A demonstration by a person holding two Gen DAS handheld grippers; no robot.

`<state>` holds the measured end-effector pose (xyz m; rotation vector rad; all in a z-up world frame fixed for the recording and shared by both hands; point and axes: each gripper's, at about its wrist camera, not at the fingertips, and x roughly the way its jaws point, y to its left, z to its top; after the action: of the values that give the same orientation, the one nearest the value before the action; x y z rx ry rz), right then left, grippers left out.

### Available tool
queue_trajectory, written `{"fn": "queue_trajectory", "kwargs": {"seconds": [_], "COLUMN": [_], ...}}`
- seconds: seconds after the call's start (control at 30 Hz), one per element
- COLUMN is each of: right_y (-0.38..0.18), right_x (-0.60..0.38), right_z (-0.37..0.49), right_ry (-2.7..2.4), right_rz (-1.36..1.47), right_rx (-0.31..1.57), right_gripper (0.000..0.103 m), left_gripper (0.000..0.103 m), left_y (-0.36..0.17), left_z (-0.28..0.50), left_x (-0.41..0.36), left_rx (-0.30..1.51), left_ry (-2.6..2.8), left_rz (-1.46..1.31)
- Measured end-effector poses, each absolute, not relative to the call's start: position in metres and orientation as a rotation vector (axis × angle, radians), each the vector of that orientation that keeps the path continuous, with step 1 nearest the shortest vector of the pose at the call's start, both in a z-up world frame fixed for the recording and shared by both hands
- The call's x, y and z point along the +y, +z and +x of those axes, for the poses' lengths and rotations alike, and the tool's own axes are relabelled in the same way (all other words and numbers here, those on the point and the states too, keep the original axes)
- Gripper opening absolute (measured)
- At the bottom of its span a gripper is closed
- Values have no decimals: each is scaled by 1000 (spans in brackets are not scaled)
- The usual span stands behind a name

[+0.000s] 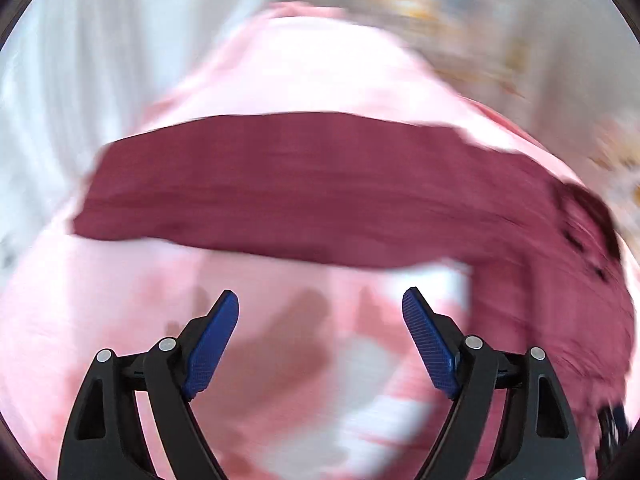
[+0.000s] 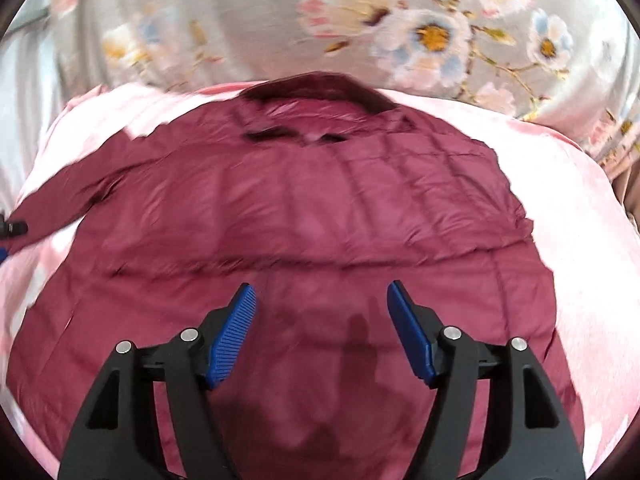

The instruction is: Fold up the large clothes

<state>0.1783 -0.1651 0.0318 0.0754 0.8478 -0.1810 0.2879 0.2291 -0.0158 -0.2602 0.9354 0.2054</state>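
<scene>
A maroon quilted puffer jacket lies spread on a pink blanket, collar at the far side. Its right side is folded over the body. My right gripper is open and empty, hovering over the jacket's lower middle. In the left wrist view one maroon sleeve stretches straight across the pink blanket. My left gripper is open and empty, above the blanket just short of the sleeve. The left view is blurred by motion.
A grey floral sheet covers the bed beyond the blanket. Pale curtains hang at the far left. The left gripper's black tip shows at the left edge of the right wrist view.
</scene>
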Motion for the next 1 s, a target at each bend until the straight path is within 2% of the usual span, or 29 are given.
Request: {"fn": "queue_trajectory", "kwargs": {"seconds": [0.17,0.3,0.37,0.4,0.43,0.47,0.5,0.57,0.77,1.0], "right_y": [24,10,6,5,4,4,3,3,5,12], "right_x": [-143,-136,-136,-137,-138,-138,-138,-138,-139,-150], "right_z": [173,175,173,173,173,173,173,173,171,159], "right_ry": [-154,-176,-184,-188,-190,-192,-196,-201,-214,-222], "right_rz": [82,76,82,86,89,91,90,83,81,130], "right_rx": [866,894,895,895,896,896,896,894,879,862], "right_gripper": [68,69,71,73,73,74,75,75,75,75], "left_gripper": [80,79,77,71,54,31,16,2,1,0], "left_y": [-36,-49,-47,-46,-45,-43,-41,-35,12,95], "left_z": [296,298,302,308,312,315,321,329,339,320], "left_x": [324,361,363,361,357,352,348,339,280,149], "left_rx": [972,956,939,941,946,952,956,957,857,712], "left_ry": [346,332,336,339,341,335,319,300,213,-72], "left_rz": [-411,-592,-597,-576,-547,-518,-499,-477,-349,-191]}}
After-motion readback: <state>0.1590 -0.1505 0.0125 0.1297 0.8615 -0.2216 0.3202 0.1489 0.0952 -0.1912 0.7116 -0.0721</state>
